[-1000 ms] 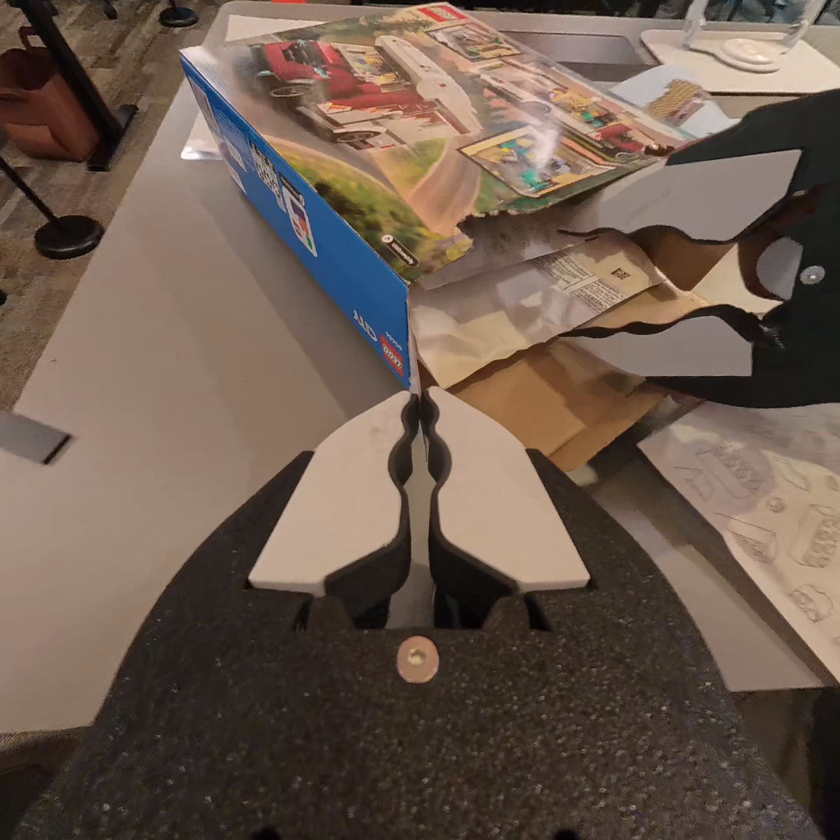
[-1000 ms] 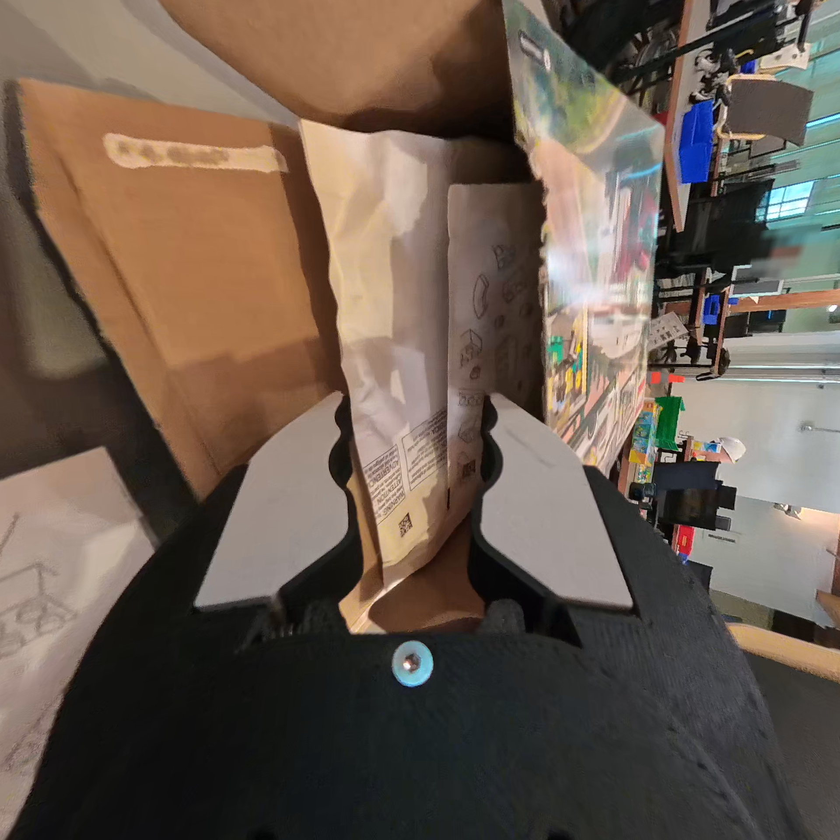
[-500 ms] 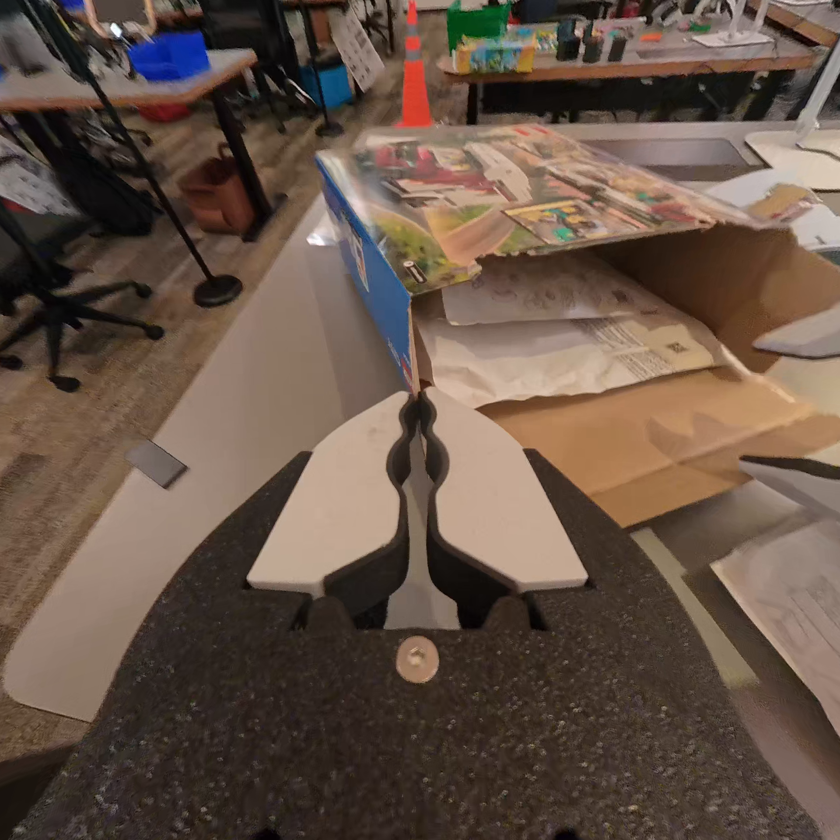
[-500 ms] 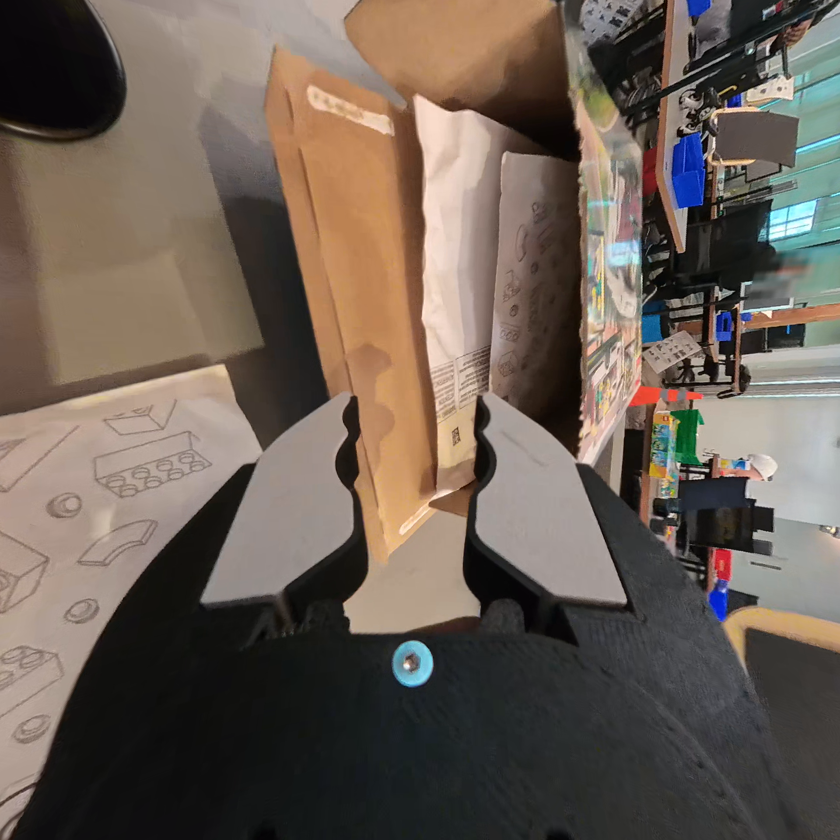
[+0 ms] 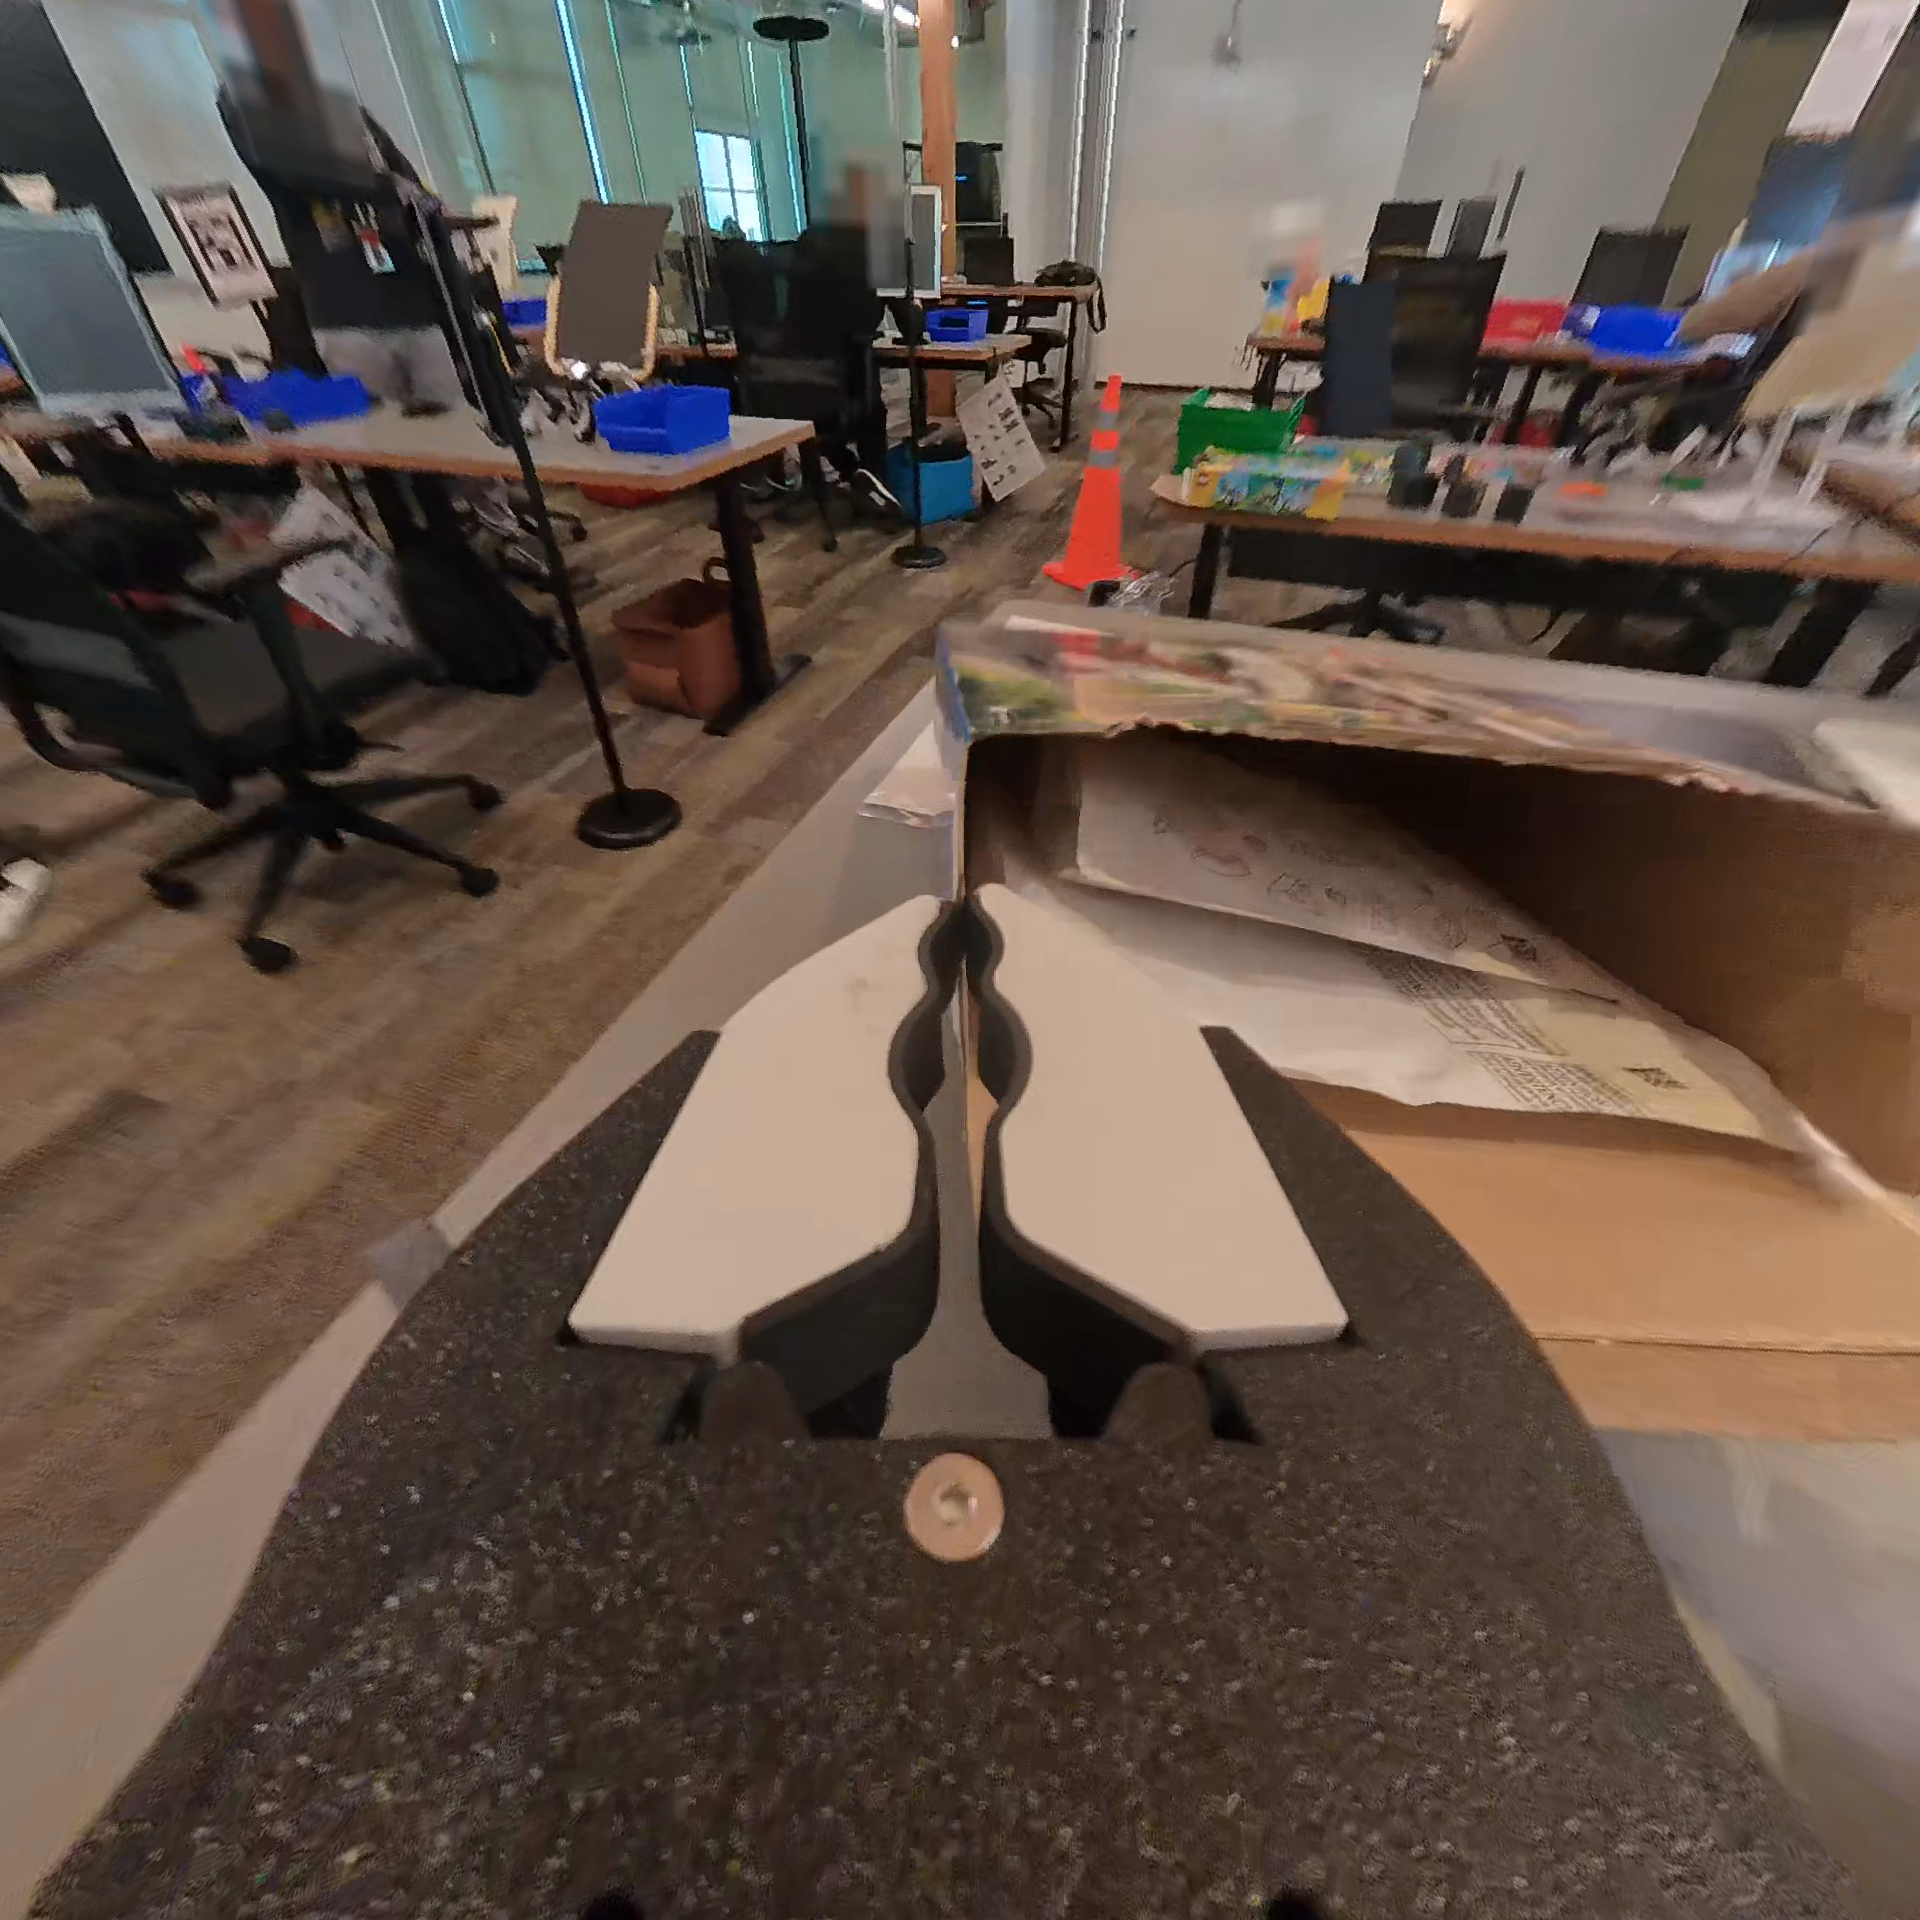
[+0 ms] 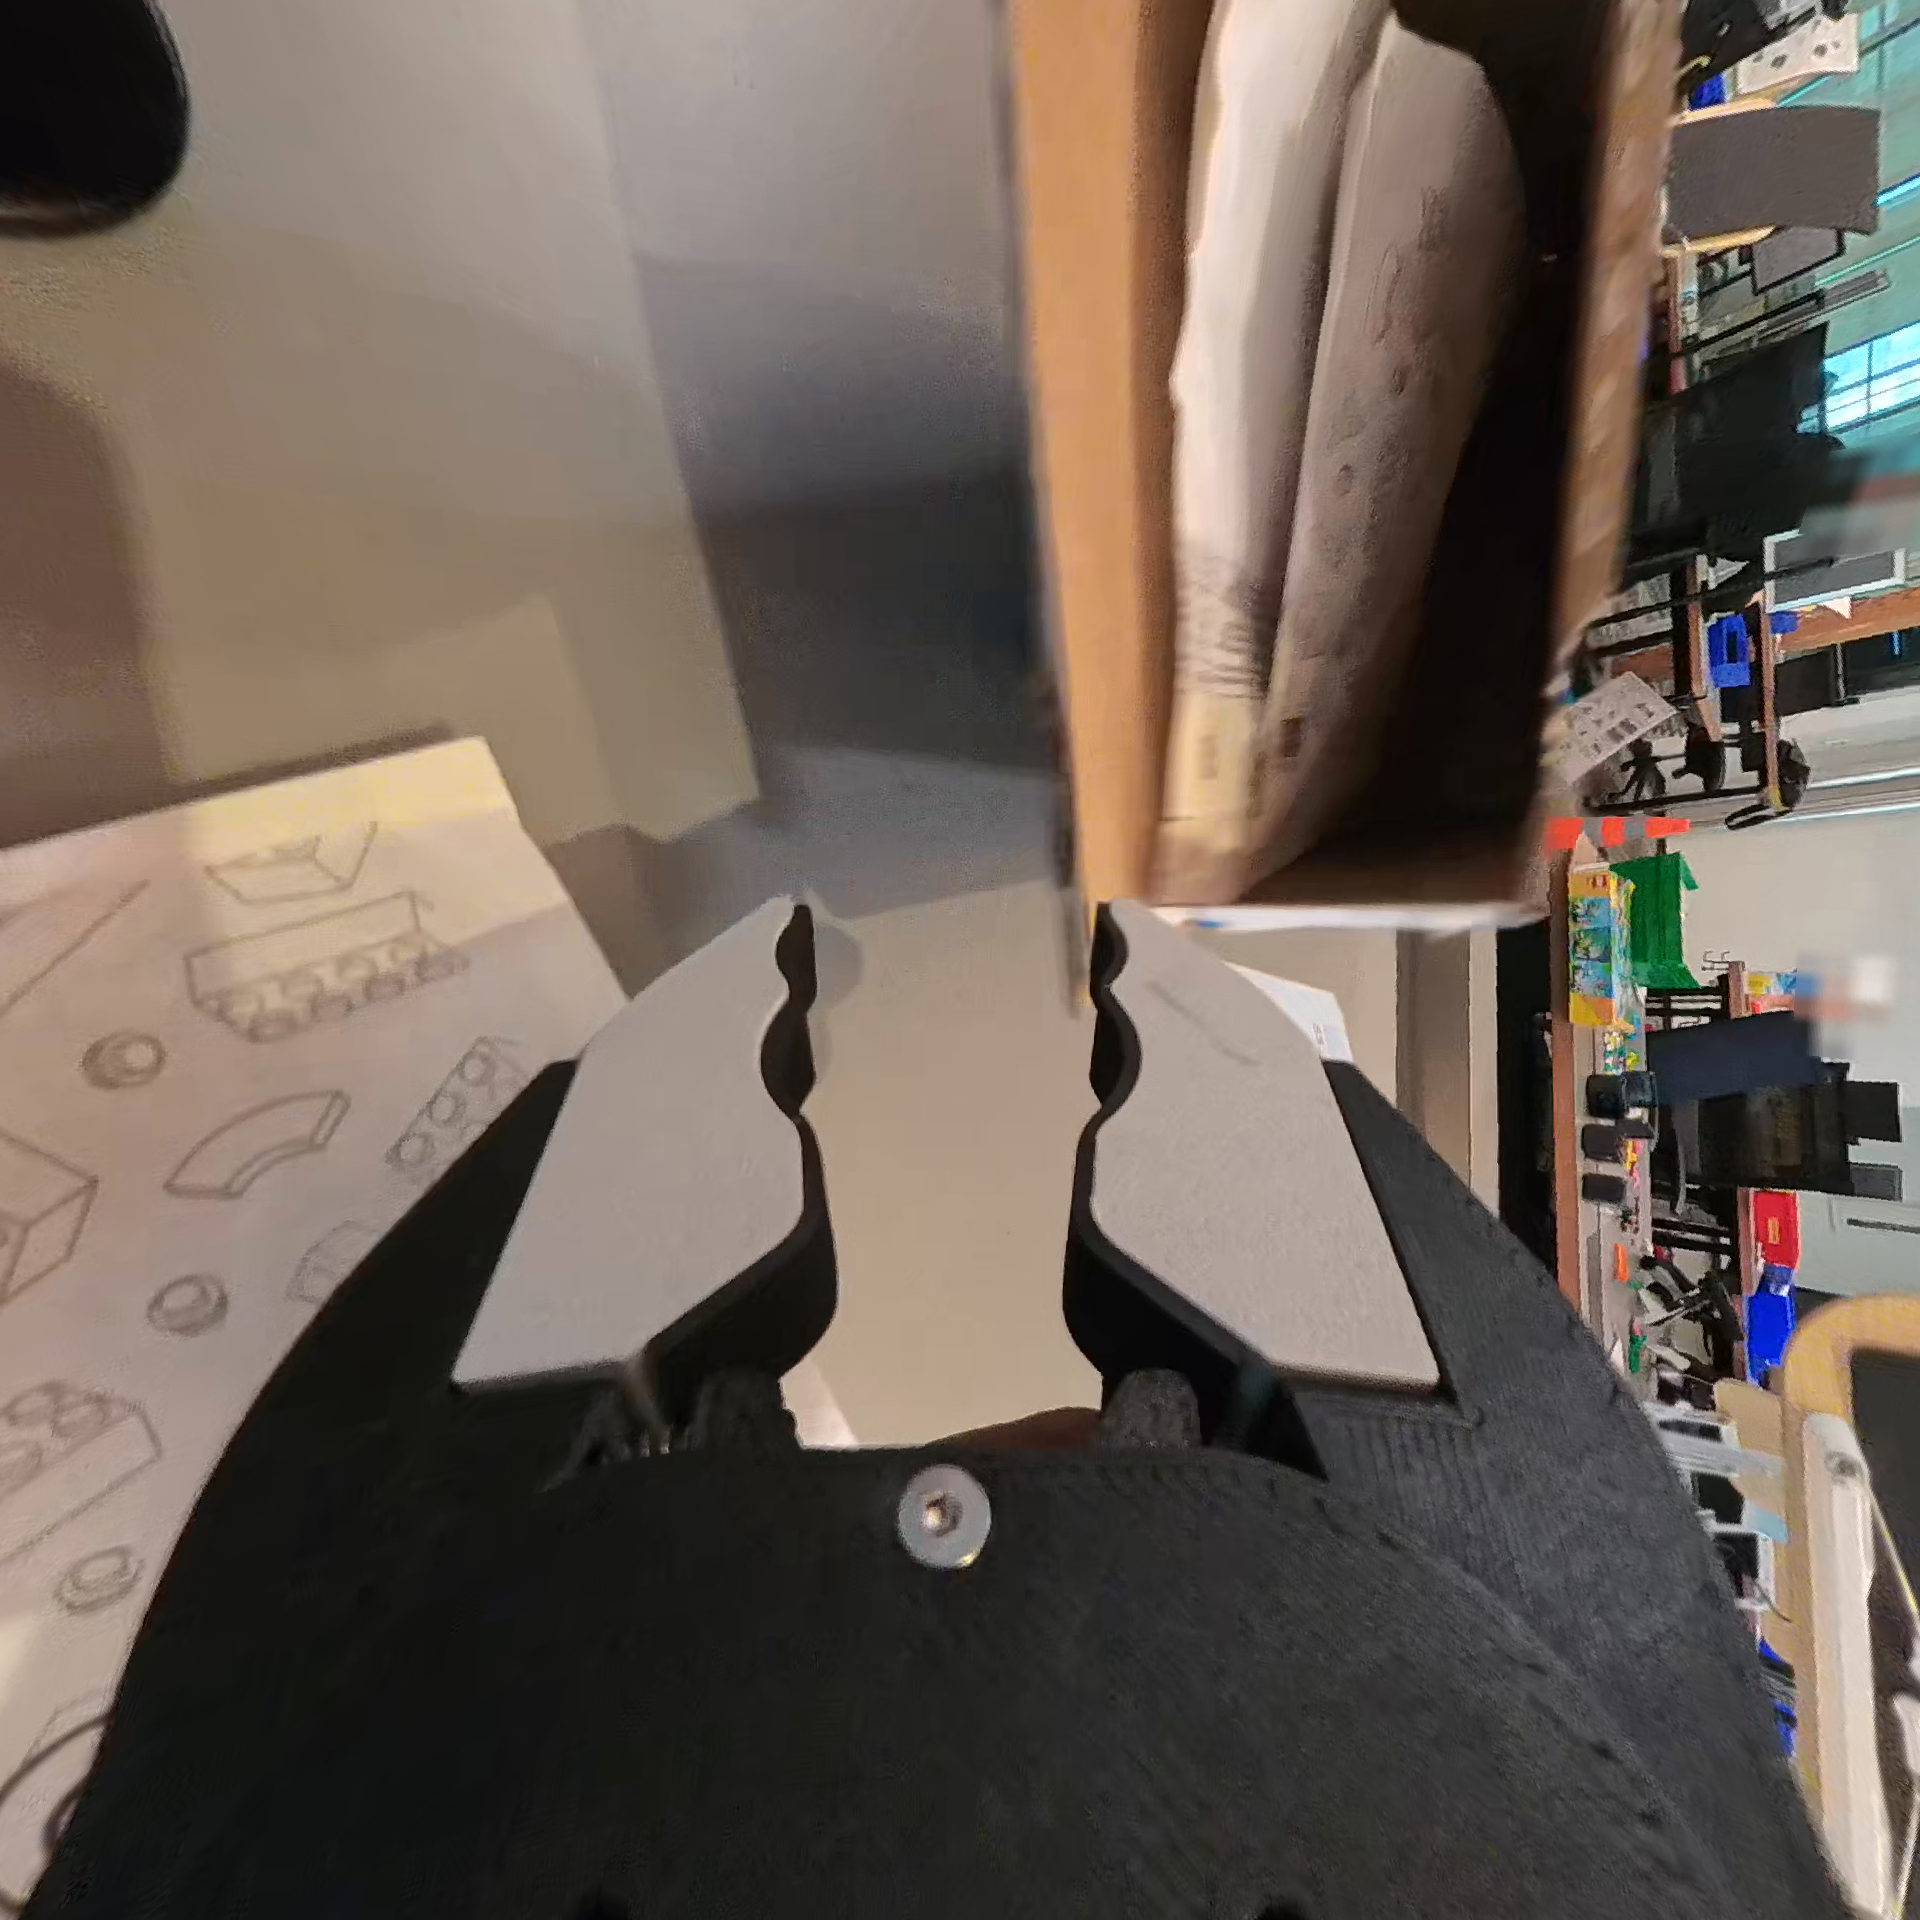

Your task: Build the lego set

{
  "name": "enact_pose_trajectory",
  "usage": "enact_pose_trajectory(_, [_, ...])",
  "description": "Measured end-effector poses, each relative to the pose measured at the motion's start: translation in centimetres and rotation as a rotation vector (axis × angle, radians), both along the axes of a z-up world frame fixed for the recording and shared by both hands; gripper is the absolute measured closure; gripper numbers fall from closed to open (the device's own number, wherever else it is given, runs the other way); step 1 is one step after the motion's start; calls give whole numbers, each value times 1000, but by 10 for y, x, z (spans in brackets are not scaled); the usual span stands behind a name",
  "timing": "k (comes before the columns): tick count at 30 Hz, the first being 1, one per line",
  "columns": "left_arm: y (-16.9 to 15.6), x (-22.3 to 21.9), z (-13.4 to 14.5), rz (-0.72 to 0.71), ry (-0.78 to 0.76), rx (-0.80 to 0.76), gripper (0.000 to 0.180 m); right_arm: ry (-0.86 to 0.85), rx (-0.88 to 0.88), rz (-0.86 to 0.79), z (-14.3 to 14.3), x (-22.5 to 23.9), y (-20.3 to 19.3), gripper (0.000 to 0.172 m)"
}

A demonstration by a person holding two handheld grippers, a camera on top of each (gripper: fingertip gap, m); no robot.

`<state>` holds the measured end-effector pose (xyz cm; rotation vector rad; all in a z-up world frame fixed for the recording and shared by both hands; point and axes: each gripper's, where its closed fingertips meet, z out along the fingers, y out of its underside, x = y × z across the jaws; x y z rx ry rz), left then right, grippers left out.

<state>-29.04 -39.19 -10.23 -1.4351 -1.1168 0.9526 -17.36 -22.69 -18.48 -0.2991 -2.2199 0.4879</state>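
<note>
My left gripper (image 5: 958, 914) is shut on the thin side wall at the open end of a printed cardboard box (image 5: 1351, 681). The wall's edge runs between the two pads. The box lies on its side on the grey table (image 5: 727, 997). Two white paper bags (image 5: 1351, 1023) lie inside it, on the brown bottom flap (image 5: 1610, 1236). My right gripper (image 6: 951, 925) is open and holds nothing. It hovers over the table just outside the box's open end (image 6: 1101, 520). The flap's edge lies close beside its right finger (image 6: 1226, 1143). The bags also show in the right wrist view (image 6: 1247, 416).
A paper sheet with brick drawings (image 6: 260, 1039) lies on the table left of my right gripper. A dark object (image 6: 73, 104) sits at the far corner. Beyond the table's left edge are floor, office chairs (image 5: 239, 727), a stand base (image 5: 629, 816) and an orange cone (image 5: 1101, 488). The grippers' ends are close to 20 cm from one another.
My left gripper stayed shut on the box wall and tipped up, so its view now looks level. My right gripper drew back out of the box, away from the bags, and stayed open.
</note>
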Motion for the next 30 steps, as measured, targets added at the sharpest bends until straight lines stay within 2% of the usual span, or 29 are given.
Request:
enact_pose_trajectory(2, [-1, -6, -4, -13, -37, 121, 180, 31, -21, -14, 5, 4, 6, 110])
enact_pose_trajectory(5, [4, -12, -11, -35, -85, 251, 179, 33, -77, -17, 12, 15, 11, 117])
enact_pose_trajectory(9, [15, -14, -11, -25, -70, 250, 179, 88, -100, -4, 22, 33, 19, 118])
enact_pose_trajectory(14, [30, -18, -19, -10, -63, 259, 179, 58, -103, 18, 9, 54, 28, 119])
enact_pose_trajectory(18, [42, -25, -41, -2, -107, 179, 179, 34, -79, 36, -8, 66, 36, 118])
enact_pose_trajectory(21, [47, -28, -61, -7, -191, 68, 178, 40, -60, 60, -10, 80, 45, 120])
enact_pose_trajectory(23, [50, -24, -66, -27, -217, 1, 166, 47, -68, 67, -7, 89, 55, 119])
enact_pose_trajectory(27, [40, -9, -48, 36, -154, -140, 139, 69, -156, 46, 11, 101, 86, 119])
enact_pose_trajectory(29, [49, 9, -31, -6, -84, -197, 134, 56, -205, 30, 17, 107, 107, 119])
enact_pose_trajectory(30, [61, 22, -24, -73, -54, -215, 133, 41, -220, 25, 17, 111, 118, 120])
